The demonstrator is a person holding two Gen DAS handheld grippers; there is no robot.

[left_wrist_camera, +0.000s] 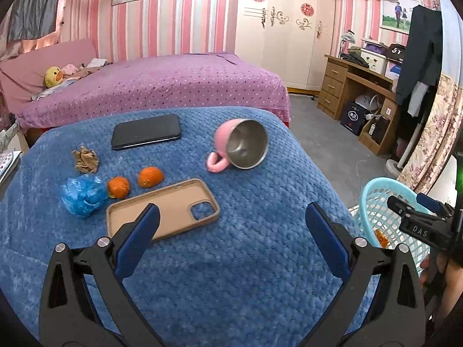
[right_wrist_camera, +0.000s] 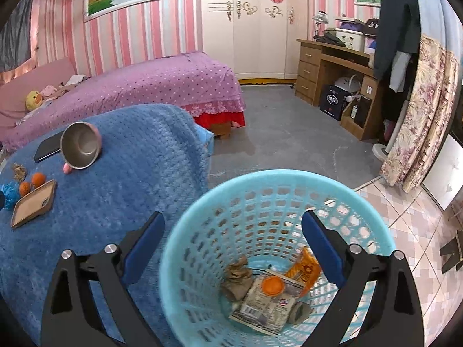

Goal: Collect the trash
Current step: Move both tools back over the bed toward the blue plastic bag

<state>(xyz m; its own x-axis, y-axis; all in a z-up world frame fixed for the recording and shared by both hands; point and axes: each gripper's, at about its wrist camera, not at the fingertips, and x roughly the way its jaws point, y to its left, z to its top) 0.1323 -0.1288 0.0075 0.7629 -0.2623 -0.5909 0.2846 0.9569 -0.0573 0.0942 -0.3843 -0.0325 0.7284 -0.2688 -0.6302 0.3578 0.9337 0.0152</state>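
On the blue blanket (left_wrist_camera: 246, 231) lie a crumpled brown paper (left_wrist_camera: 85, 159), a crumpled blue plastic bag (left_wrist_camera: 82, 195) and two orange peel pieces (left_wrist_camera: 118, 186) (left_wrist_camera: 150, 176). My left gripper (left_wrist_camera: 231, 217) is open and empty above the blanket, near the tan phone case (left_wrist_camera: 170, 205). My right gripper (right_wrist_camera: 233, 225) is open and empty over the light blue basket (right_wrist_camera: 202, 202), which holds brown paper (right_wrist_camera: 237, 279), a printed packet (right_wrist_camera: 266, 300), an orange wrapper (right_wrist_camera: 305, 269) and an orange peel piece (right_wrist_camera: 272, 285). The basket also shows in the left wrist view (left_wrist_camera: 373, 199).
A black phone (left_wrist_camera: 146, 131) and a tipped pink steel-lined mug (left_wrist_camera: 241, 146) lie on the blanket. A purple bed (left_wrist_camera: 162, 84) stands behind. A wooden desk (left_wrist_camera: 356, 86) and hanging clothes stand at the right. Grey floor (right_wrist_camera: 289, 133) lies beyond the basket.
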